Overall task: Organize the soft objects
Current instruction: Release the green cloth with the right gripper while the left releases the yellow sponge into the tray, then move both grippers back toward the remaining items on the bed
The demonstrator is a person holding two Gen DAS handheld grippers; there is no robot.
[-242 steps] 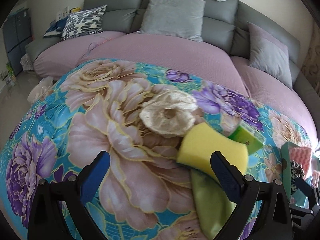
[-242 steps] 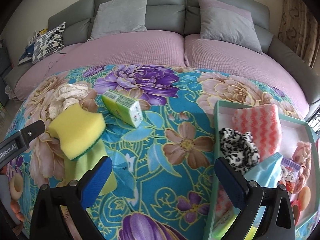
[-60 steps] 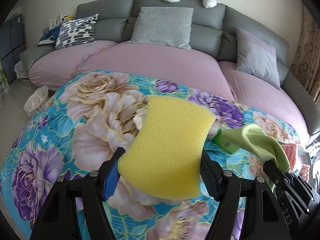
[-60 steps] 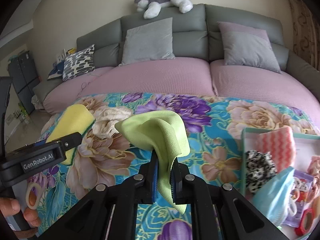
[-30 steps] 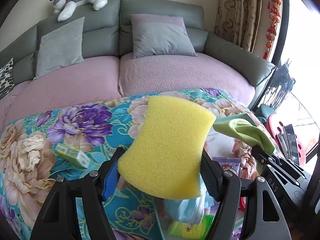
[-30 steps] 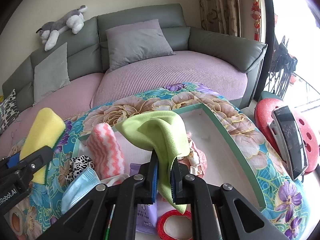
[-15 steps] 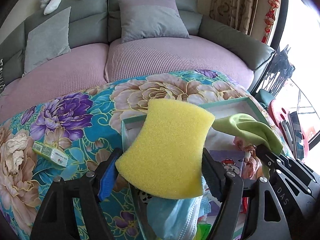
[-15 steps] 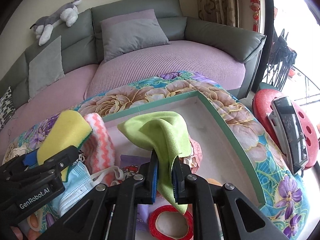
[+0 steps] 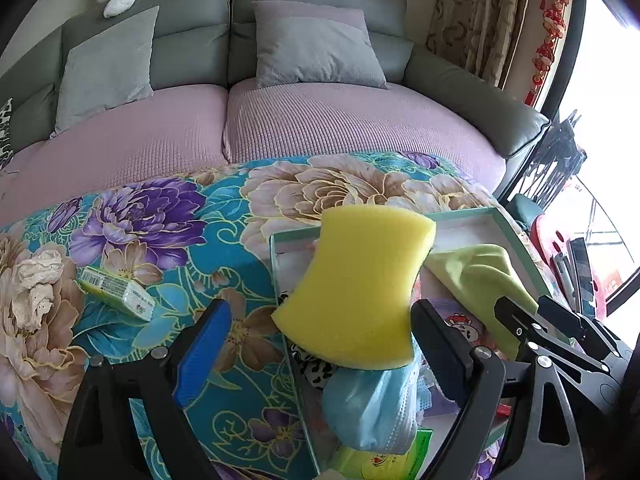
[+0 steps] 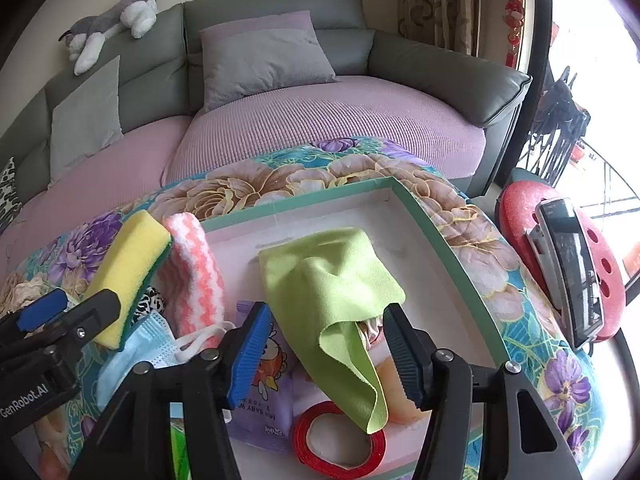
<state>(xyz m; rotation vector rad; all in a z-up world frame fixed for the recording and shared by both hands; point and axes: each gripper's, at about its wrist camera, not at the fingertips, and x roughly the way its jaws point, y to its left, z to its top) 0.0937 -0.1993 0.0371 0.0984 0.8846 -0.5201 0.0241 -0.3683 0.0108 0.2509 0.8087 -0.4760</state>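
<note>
The left black tongs with blue pads (image 9: 318, 340) stand with both jaws spread wide apart, gripping nothing (one blue pad (image 9: 202, 350) faces inward). The right black tongs with blue pads (image 10: 322, 350) are likewise parted, and sit close beside the left pair.

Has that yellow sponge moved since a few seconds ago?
Yes. The yellow sponge left the flowered blanket beside the cream lace and now sits over the green-rimmed box, with the left gripper open around it.
</note>
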